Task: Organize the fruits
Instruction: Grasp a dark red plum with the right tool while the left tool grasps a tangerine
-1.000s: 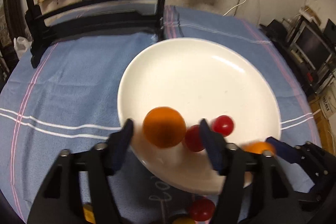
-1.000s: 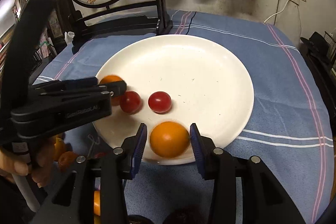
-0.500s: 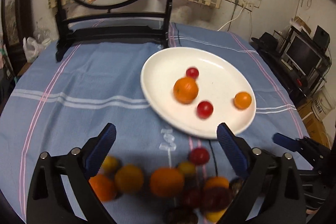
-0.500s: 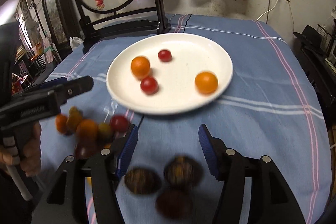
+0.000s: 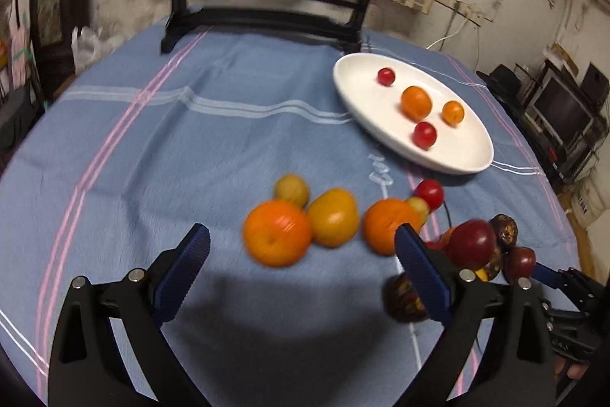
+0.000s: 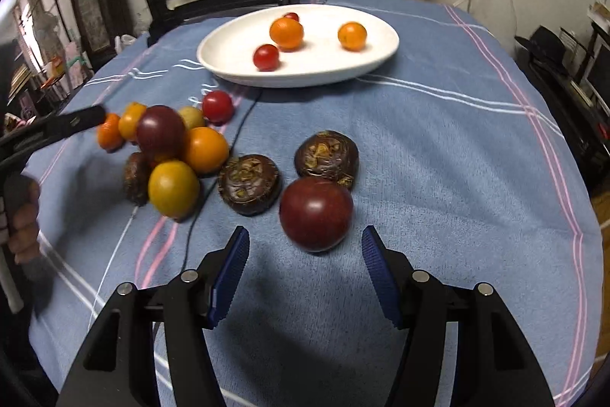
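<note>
A white plate (image 5: 354,102) (image 6: 305,79) on the blue cloth holds two oranges and two cherry tomatoes. Nearer lies a loose pile of fruit. My left gripper (image 5: 301,231) is open wide, with a large orange (image 5: 276,233) just ahead of its fingertips and untouched. My right gripper (image 6: 305,233) is open; a dark red plum (image 6: 315,212) sits just beyond its tips, clear of both pads. Two brown, wrinkled fruits (image 6: 249,184) lie behind the plum. The left gripper's finger (image 6: 76,119) shows at the left of the right wrist view, by the pile.
A black wooden stand (image 5: 267,21) with a round embroidered panel stands at the table's far edge. A thin dark cable (image 6: 232,136) runs over the cloth from the plate toward me. A hand (image 6: 23,231) shows at the left. Shelves and a screen (image 5: 564,109) stand off the table's right.
Both grippers have drawn back from the plate to the near pile, each leaving an orange on the plate. Both pairs of jaws stand wider than before.
</note>
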`<action>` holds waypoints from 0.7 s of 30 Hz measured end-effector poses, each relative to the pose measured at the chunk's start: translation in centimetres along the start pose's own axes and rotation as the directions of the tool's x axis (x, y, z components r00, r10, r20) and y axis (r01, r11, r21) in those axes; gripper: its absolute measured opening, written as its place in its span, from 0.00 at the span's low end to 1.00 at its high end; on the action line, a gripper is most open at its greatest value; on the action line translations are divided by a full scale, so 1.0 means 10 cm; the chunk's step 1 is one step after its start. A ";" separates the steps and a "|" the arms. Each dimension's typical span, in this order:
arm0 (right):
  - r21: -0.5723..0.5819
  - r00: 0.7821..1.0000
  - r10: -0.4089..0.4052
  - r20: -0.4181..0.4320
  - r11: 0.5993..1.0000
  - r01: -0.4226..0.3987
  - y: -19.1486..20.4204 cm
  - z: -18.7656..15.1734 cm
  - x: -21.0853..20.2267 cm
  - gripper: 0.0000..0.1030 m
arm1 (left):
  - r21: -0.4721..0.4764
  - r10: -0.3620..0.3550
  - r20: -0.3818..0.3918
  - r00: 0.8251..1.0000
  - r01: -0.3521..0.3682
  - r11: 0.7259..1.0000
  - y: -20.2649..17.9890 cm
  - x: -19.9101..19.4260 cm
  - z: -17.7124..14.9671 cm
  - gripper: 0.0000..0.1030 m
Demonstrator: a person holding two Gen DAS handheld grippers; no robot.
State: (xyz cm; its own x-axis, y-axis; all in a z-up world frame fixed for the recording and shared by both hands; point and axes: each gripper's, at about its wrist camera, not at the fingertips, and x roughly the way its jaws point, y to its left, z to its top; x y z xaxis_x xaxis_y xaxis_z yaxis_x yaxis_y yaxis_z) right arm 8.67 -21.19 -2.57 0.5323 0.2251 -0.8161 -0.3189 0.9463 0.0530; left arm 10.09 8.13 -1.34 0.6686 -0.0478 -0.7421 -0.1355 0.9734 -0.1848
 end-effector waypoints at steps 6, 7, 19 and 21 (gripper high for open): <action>0.048 1.000 0.005 -0.009 0.999 -0.004 -0.06 0.08 0.16 0.40 | 0.010 -0.002 0.001 1.000 0.002 1.000 0.12 -0.07 -0.11 0.93; 0.048 1.000 0.001 0.000 0.999 -0.001 -0.07 0.09 0.16 0.39 | 0.022 -0.002 -0.001 1.000 0.002 1.000 0.12 -0.08 -0.13 0.93; 0.042 0.992 0.119 0.034 0.992 -0.121 -0.03 -0.06 -0.04 0.39 | 0.098 0.072 -0.041 0.997 -0.067 0.993 0.07 0.14 -0.12 0.77; 0.033 0.990 0.135 0.035 0.990 -0.136 -0.01 -0.07 -0.06 0.39 | 0.109 0.072 -0.059 0.996 -0.065 0.992 0.05 0.23 -0.10 0.73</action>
State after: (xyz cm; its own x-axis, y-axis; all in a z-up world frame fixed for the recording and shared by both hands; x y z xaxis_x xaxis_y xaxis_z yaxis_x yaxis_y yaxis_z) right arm 7.81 -21.56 -2.44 0.5118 0.3589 -0.7805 -0.3625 0.9139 0.1826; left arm 10.85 8.32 -3.76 0.6124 0.0090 -0.7905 -0.0979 0.9931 -0.0645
